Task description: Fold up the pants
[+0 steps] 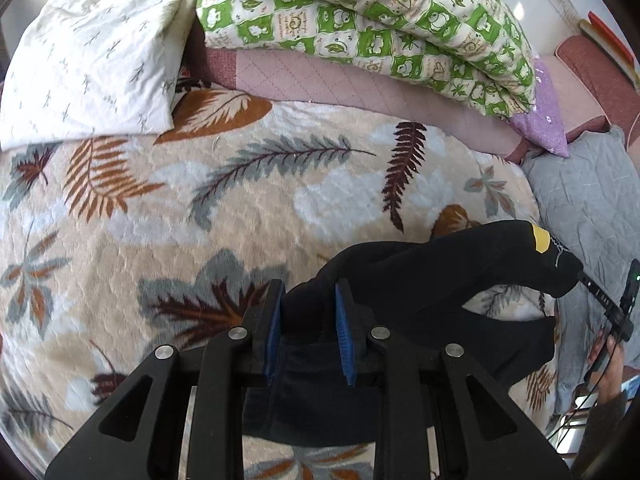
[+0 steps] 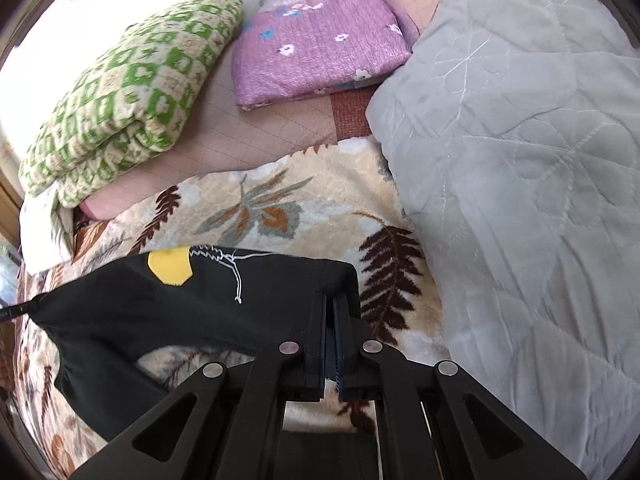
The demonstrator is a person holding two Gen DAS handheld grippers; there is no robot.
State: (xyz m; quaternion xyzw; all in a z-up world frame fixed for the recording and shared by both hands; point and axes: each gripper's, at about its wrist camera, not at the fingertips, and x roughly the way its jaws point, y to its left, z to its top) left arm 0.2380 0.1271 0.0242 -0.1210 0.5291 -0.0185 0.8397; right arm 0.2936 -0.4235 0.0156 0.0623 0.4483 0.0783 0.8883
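The black pants (image 1: 440, 280), with a yellow patch (image 1: 540, 240) and white stitched print, hang lifted above the leaf-patterned blanket (image 1: 200, 220). My left gripper (image 1: 310, 300) is shut on a bunched part of the black cloth between its blue pads. My right gripper (image 2: 330, 308) is shut on the corner edge of the pants (image 2: 180, 304), near the yellow patch (image 2: 170, 266). The cloth stretches between the two grippers. The right gripper also shows at the far right of the left wrist view (image 1: 608, 304).
A white pillow (image 1: 88, 64) and a green checked quilt (image 1: 380, 28) lie at the back. A folded purple blanket (image 2: 316, 44) and a grey quilted cover (image 2: 520, 160) lie to the right. A pink sheet (image 1: 320, 80) borders the blanket.
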